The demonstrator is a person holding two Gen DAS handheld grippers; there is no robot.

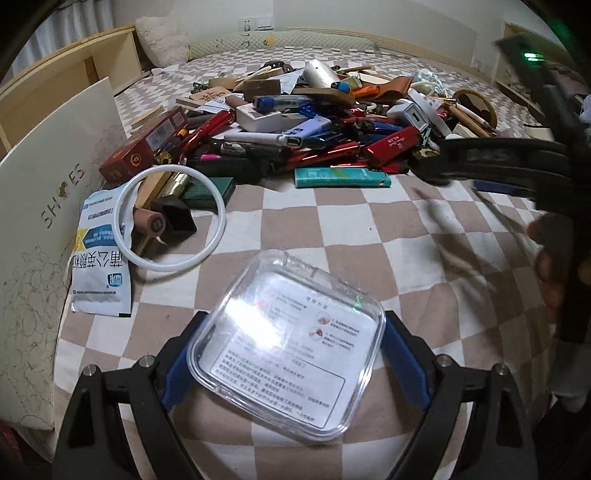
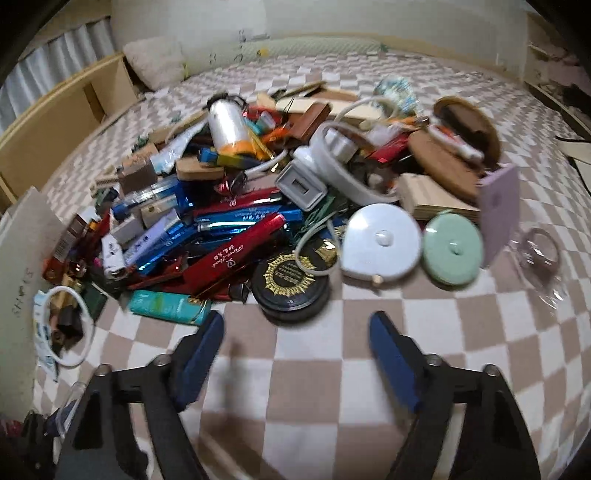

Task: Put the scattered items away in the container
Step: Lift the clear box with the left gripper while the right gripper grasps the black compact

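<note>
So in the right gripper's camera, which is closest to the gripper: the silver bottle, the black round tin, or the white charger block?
From the right gripper:
1. Black round tin, just ahead at the pile's front edge.
2. White charger block, mid-pile.
3. Silver bottle, far back, left.

Dim indoor light, motion blur, fisheye warping

bed: checkered tan-and-white sheet (image 1: 332,229) covers pretty much everything | far edge: long pale bolster (image 1: 295,40) plus a fluffy white pillow (image 1: 162,40) | wall: plain cream with switch plates (image 1: 258,24) | left: light wood shelving (image 1: 66,70), curtain behind it
</note>
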